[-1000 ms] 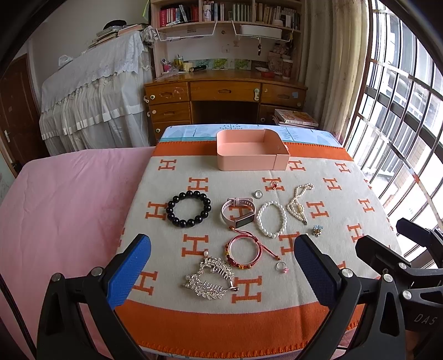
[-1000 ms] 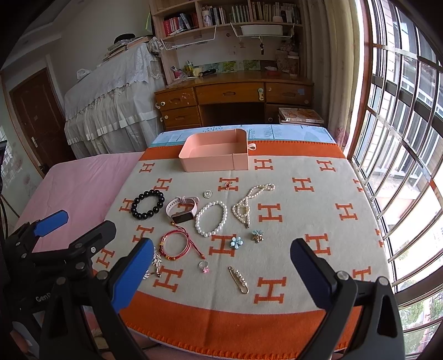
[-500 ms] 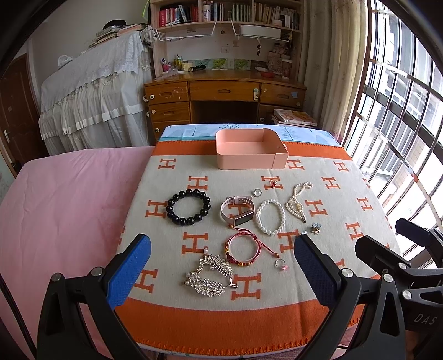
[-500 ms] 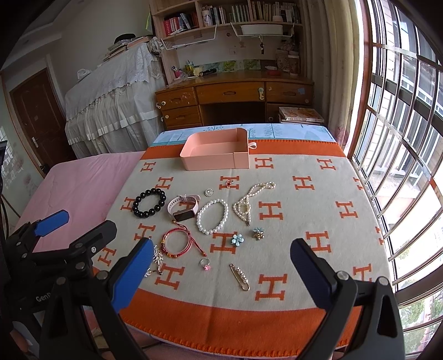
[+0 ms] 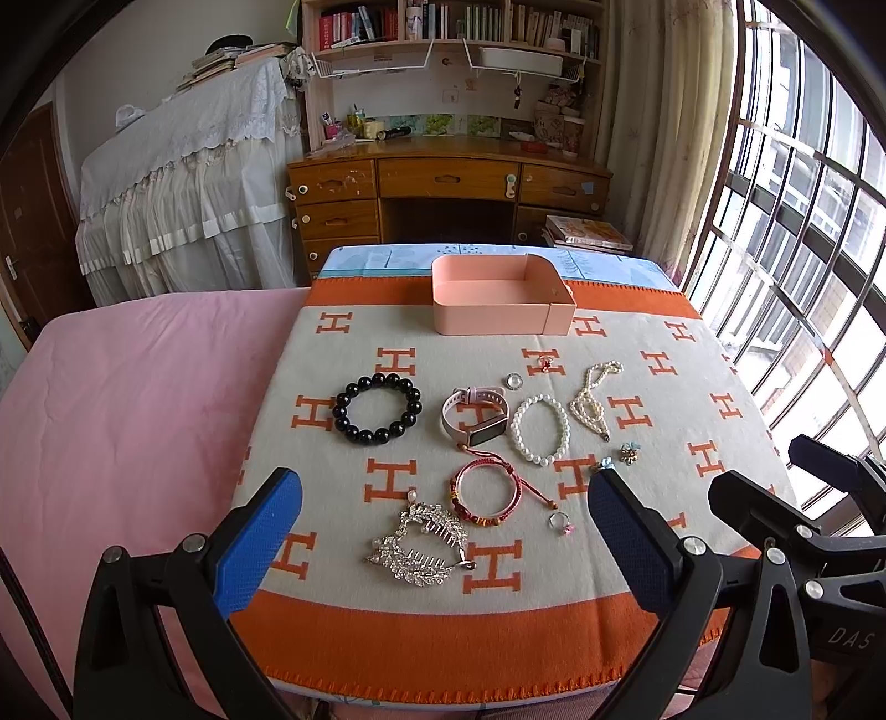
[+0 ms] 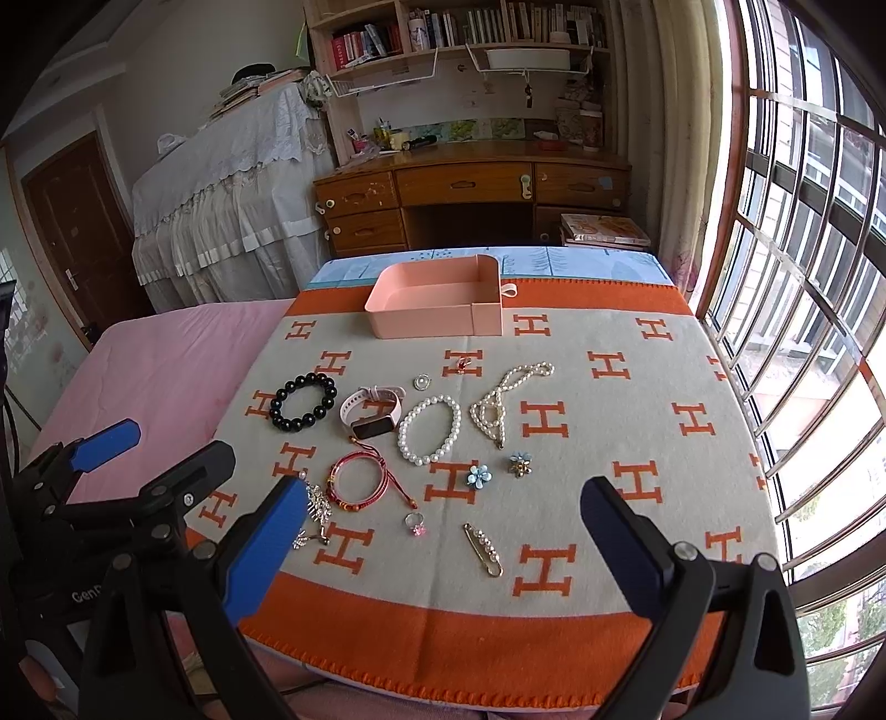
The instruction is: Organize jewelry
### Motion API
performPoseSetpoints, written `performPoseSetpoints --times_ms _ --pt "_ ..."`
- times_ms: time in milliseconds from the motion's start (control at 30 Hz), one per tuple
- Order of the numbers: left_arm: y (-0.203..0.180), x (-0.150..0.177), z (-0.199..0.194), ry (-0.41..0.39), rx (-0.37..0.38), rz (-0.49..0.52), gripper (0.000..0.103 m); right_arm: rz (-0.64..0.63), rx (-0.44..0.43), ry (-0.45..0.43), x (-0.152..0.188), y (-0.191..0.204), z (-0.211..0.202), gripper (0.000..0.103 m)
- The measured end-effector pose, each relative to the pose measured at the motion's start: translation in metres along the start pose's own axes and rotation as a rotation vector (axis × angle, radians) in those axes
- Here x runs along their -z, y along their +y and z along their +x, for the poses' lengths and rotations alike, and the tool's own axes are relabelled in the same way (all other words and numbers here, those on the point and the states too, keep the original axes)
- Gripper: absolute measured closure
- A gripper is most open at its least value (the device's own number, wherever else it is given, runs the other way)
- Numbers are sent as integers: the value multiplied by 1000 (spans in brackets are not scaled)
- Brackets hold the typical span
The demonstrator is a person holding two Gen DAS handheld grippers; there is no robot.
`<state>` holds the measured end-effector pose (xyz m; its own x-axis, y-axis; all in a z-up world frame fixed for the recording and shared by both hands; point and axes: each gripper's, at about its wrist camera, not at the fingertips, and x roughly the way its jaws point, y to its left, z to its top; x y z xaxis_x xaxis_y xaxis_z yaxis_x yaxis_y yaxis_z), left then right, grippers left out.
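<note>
Place: a bedroom or study at home.
Bed: pink sheet [image 5: 138,399] beside the blanket [image 5: 443,637].
Desk: wooden, with drawers [image 5: 448,183], against the far wall.
Shelves: books [image 5: 443,22] above the desk.
Window: barred [image 5: 803,221], curtain [image 5: 659,111] beside it.
Door: brown [image 6: 77,232].

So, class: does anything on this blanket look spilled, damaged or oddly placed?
Nothing stands out. The jewelry lies spread out flat on the blanket, none of it in the pink tray yet. Only the pearl necklace lies bunched rather than in a neat loop.
</note>
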<state>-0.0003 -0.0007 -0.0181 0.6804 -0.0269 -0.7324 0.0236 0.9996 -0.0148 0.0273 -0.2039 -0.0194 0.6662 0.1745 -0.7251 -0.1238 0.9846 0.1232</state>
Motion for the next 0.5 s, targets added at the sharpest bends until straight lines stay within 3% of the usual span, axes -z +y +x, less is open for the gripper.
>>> performPoseSetpoints --times_ms 267,500 --pt "4 1 -2 21 28 -17 1 -12 -22 30 5 6 4 3" --pt "31 -40 11 9 85 -52 1 -58 -24 23 -17 13 10 4"
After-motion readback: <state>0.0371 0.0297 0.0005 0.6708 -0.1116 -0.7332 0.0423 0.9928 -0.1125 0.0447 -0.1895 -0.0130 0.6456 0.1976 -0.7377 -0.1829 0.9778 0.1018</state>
